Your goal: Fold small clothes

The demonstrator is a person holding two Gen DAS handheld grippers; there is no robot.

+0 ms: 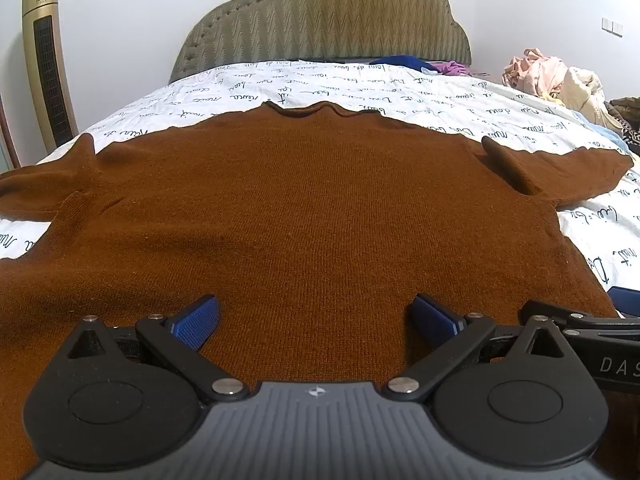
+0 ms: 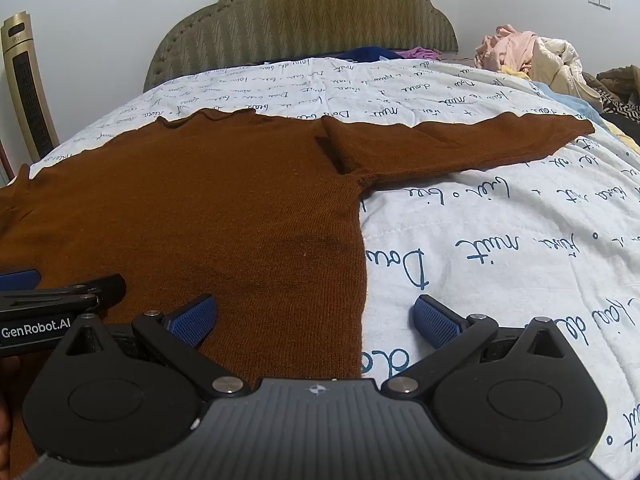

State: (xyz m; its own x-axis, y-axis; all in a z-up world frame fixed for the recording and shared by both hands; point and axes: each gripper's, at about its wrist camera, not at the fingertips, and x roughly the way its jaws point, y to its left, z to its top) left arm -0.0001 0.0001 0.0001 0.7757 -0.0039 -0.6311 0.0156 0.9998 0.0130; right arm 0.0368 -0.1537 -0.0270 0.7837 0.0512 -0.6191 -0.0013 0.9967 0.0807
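Rust-brown knit fills most of what I see: the sweater (image 1: 312,208) lies flat on the bed's script-printed quilt (image 2: 500,248), collar towards the headboard (image 1: 320,16) and hem nearest me. Starting at the left, its left sleeve (image 1: 36,188) runs out sideways to the edge of the left wrist view, with a small ridge bunched at the shoulder. My left gripper (image 1: 316,320) sits over the lower body of the garment, jaws spread as wide as they go, both blue pads hovering above the knit with nothing between them. Just beside it, my right gripper (image 2: 316,320) straddles the sweater's right side seam: its left pad is over the knit, its right pad over bare quilt, jaws equally wide and empty. Further right, the right sleeve (image 2: 460,144) stretches across the quilt, its long axis running sideways, away from the body, with a fold at the armpit. A heap of pale clothes (image 2: 528,56) sits in the far right corner, well apart.

I judge the fold has not begun. The right sleeve lies ahead and to the right of my right gripper, which is clearly the nearer of the two, so that hand should take it and carry it leftward across the body.
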